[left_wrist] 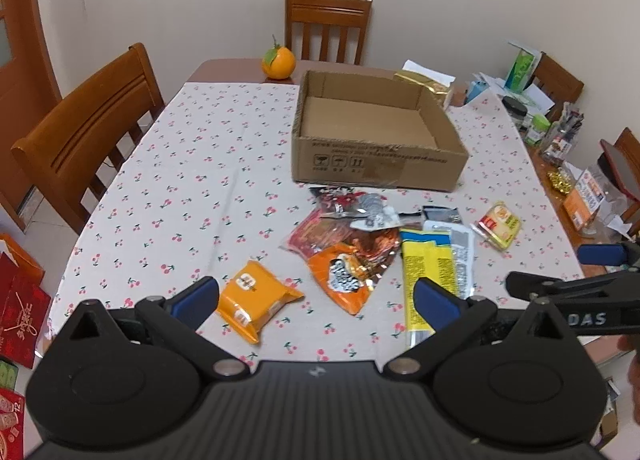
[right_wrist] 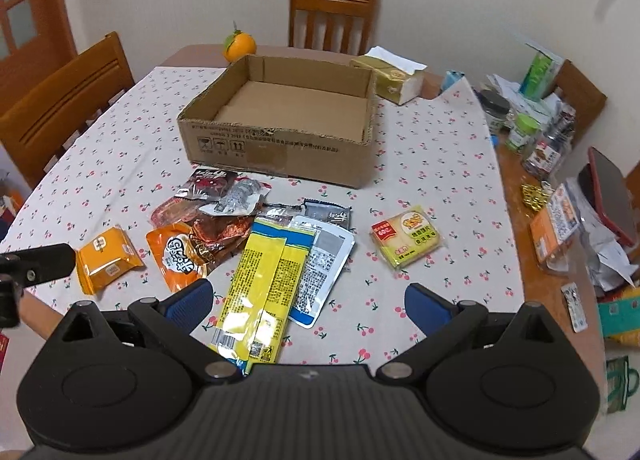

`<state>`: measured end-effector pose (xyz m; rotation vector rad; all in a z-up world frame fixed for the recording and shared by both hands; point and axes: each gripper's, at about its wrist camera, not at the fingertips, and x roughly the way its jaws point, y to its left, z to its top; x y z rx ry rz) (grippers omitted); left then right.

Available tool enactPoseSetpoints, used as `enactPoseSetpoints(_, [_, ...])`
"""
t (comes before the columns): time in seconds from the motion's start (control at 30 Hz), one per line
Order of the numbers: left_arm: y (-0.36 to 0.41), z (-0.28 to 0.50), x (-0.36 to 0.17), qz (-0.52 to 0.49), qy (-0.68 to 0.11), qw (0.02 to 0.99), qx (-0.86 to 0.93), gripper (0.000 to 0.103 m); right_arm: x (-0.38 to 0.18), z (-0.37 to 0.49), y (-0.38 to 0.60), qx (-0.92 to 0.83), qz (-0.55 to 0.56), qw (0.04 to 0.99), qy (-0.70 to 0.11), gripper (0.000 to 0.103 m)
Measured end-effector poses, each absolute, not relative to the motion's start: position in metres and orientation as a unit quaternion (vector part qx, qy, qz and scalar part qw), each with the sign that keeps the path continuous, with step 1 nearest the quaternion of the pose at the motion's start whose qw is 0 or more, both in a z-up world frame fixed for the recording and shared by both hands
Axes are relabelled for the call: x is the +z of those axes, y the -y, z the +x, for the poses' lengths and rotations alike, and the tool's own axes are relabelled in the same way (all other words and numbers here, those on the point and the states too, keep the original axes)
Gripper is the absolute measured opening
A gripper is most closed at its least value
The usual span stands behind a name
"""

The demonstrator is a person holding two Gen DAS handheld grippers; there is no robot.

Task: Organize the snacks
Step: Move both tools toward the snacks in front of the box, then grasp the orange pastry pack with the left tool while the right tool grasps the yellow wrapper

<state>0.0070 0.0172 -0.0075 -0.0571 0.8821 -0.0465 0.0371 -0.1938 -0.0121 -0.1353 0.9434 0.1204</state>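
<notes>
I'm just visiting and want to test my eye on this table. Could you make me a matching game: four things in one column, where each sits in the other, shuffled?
Things:
1. orange fruit
2. cardboard box
3. long yellow packet
4. small orange packet

Places:
A. nearest the right gripper, lying lengthwise toward it
B. middle of the cherry-print tablecloth, nothing inside
C. far end of the table, on bare wood behind the box
D. left end of the row of snacks, apart from the pile

Pairs: 1-C, 2-B, 3-A, 4-D
</notes>
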Motion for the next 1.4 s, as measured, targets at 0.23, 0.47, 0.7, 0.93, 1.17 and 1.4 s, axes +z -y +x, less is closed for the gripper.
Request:
enactPoseSetpoints(0.23, [-0.032,0.021,-0.042,0.029,-0.445,0.895,-0.005,0.102,-0.033,0.045,0.197,0.075,-0.057,0.879,-0.468,0.103])
enactPoseSetpoints(0.47, [-0.047,0.042,-0.077,0.078,-0.473,0.876,-0.049,0.102,-0.061,0.053,0.191,0.067,-0.029,0.869,-0.489,0.103])
enactPoseSetpoints(0.7, [-0.059,0.064,-0.103,0.126,-0.486,0.856,-0.122,0.102,-0.094,0.051,0.177,0.032,0.007,0.855,-0.517,0.103])
enactPoseSetpoints(0.93, [-0.069,0.081,-0.124,0.163,-0.489,0.837,-0.182,0.102,-0.118,0.051,0.160,0.006,0.038,0.849,-0.527,0.103])
enactPoseSetpoints(1.17, [-0.075,0.091,-0.135,0.179,-0.487,0.824,-0.226,0.098,-0.132,0.054,0.149,-0.019,0.034,0.846,-0.531,0.103])
enactPoseSetpoints(1.4, [-0.073,0.094,-0.139,0.183,-0.485,0.820,-0.242,0.088,-0.140,0.060,0.144,-0.032,0.026,0.845,-0.532,0.103])
